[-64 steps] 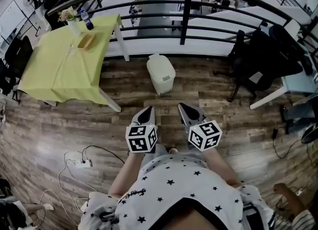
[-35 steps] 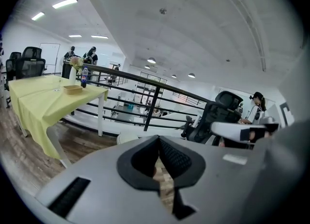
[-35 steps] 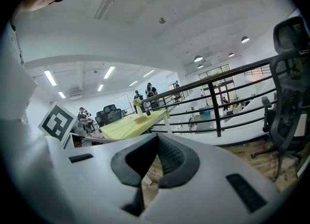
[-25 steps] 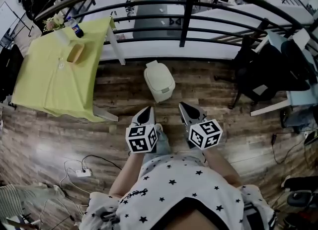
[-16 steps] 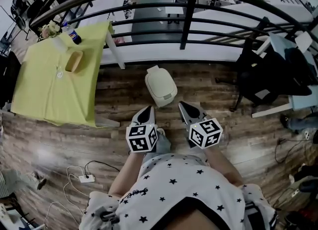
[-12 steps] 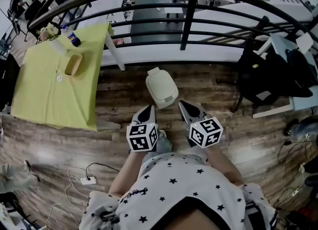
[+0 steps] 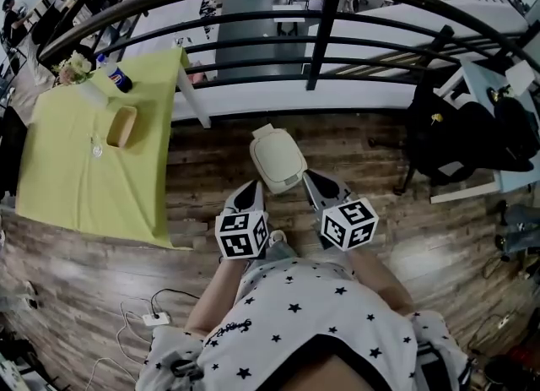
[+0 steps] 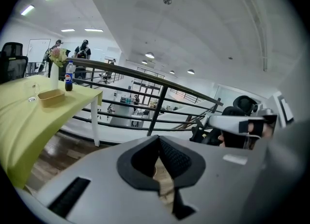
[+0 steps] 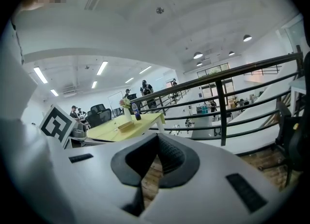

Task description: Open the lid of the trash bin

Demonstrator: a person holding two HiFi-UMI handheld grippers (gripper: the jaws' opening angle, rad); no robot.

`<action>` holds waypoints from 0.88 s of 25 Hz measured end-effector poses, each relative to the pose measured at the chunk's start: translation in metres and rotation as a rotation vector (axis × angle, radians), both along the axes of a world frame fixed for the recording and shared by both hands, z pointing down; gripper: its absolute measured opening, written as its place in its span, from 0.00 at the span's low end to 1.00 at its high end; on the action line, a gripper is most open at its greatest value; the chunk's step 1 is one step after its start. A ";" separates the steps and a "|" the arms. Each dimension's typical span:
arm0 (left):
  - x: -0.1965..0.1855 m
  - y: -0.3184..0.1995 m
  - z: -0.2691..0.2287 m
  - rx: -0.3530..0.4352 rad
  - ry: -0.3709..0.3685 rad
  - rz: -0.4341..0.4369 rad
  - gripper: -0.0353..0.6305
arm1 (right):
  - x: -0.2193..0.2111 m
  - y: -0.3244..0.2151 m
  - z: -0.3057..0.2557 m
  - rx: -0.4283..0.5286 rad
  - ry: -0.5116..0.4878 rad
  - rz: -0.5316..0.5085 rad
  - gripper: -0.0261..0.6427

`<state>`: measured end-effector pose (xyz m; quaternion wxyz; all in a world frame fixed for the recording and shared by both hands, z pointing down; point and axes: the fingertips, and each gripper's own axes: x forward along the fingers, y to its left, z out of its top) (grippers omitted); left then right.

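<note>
The white trash bin (image 7: 277,159) stands on the wooden floor in front of the black railing (image 7: 325,22), with its lid down. In the head view both grippers are held side by side just short of the bin, jaws pointing at it. My left gripper (image 7: 252,185) is shut and empty, its tip near the bin's front left. My right gripper (image 7: 310,180) is also shut and empty, its tip close to the bin's front right corner. The left gripper (image 8: 158,138) and right gripper (image 9: 157,136) views look out over the railing; the bin does not show in them.
A table with a yellow-green cloth (image 7: 84,161) stands at the left, bearing a bottle (image 7: 118,78), flowers and a wooden tray (image 7: 122,126). A black office chair (image 7: 460,140) is at the right. Cables and a power strip (image 7: 156,319) lie on the floor behind me at the left.
The person has walked toward the bin; it now lies just ahead of the gripper tips. Both grippers kept the same pose and stayed shut.
</note>
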<state>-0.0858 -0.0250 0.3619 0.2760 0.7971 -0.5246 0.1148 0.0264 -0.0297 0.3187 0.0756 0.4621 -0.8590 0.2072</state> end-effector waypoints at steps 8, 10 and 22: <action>-0.009 -0.030 0.013 -0.019 0.011 0.034 0.07 | -0.009 -0.026 0.014 -0.028 0.017 0.035 0.03; -0.010 -0.034 0.017 -0.026 0.017 0.036 0.07 | -0.009 -0.027 0.018 -0.037 0.026 0.038 0.03; -0.001 -0.052 0.051 -0.087 0.024 0.045 0.07 | 0.003 -0.046 0.066 -0.114 0.058 0.047 0.03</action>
